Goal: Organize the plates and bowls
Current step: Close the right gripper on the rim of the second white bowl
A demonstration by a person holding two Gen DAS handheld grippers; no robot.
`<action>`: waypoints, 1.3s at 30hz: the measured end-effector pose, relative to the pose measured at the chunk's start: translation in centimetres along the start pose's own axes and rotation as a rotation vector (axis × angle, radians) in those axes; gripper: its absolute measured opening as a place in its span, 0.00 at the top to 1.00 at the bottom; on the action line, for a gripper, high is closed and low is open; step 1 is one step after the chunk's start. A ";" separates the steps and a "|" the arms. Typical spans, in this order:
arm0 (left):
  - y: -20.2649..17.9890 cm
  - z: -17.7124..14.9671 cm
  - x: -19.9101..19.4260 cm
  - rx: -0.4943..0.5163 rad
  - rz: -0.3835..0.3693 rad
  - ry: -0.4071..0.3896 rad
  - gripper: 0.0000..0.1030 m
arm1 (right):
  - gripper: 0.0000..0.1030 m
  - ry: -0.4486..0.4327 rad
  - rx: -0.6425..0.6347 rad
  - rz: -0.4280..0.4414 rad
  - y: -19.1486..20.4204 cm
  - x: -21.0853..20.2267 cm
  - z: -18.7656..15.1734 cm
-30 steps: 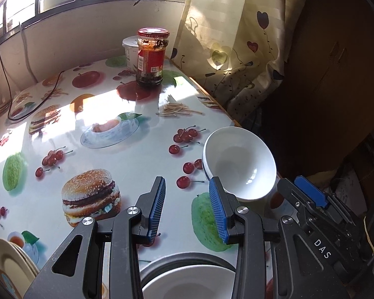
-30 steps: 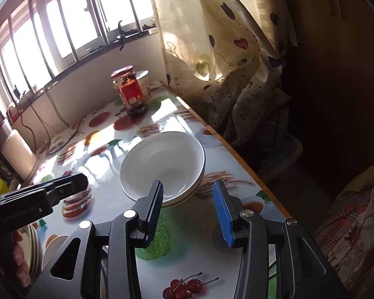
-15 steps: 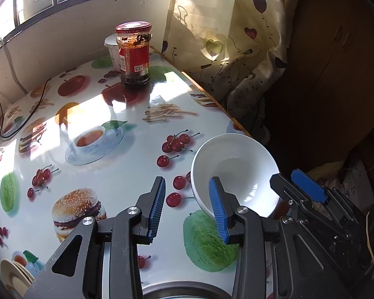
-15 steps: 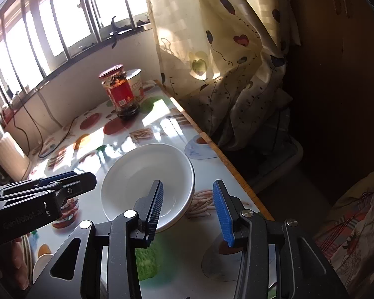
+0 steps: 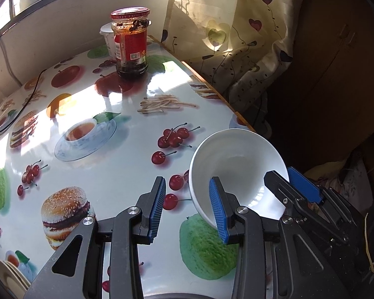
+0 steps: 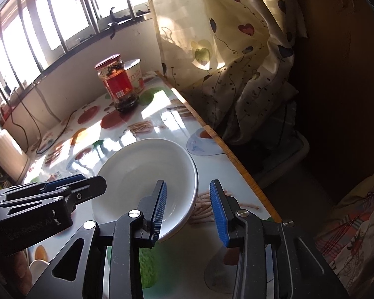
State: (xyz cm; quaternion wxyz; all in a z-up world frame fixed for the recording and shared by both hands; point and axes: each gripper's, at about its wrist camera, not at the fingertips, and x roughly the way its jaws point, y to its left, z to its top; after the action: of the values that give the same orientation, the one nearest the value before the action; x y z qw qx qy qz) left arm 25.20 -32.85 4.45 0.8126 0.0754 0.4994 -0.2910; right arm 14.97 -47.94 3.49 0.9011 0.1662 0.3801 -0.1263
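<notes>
White bowl (image 6: 142, 169) approached; rim straddled by right gripper (image 6: 187, 186), jaws just narrowing, unclamped; left gripper (image 5: 187, 184) half-open, empty. Lift likely next.

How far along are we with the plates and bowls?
Done: a few plates look stacked at the table edge, lower left in the left wrist view. In hand: the right gripper straddles the white bowl rim, jaws just closing, not yet pinching. The left gripper is open and empty beside it. Left: grip the bowl and put it away; where isn't shown.
</notes>
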 end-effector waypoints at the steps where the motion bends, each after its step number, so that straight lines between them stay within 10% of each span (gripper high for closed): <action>1: 0.0 0.0 0.2 0.000 0.001 0.003 0.63 | 0.68 0.000 0.000 -0.001 0.0 0.0 0.0; 23: -0.5 -0.2 0.7 0.010 0.014 0.000 0.91 | 0.86 -0.006 -0.006 -0.010 0.1 0.3 -0.3; 39: -0.5 -0.3 0.5 -0.005 0.015 -0.006 0.92 | 0.88 -0.007 -0.006 -0.015 0.1 0.3 -0.3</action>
State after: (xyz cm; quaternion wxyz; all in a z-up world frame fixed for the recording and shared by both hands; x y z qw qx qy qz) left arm 24.88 -33.31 3.98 0.8162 0.0763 0.4972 -0.2841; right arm 15.03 -47.73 3.09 0.9019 0.1602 0.3787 -0.1325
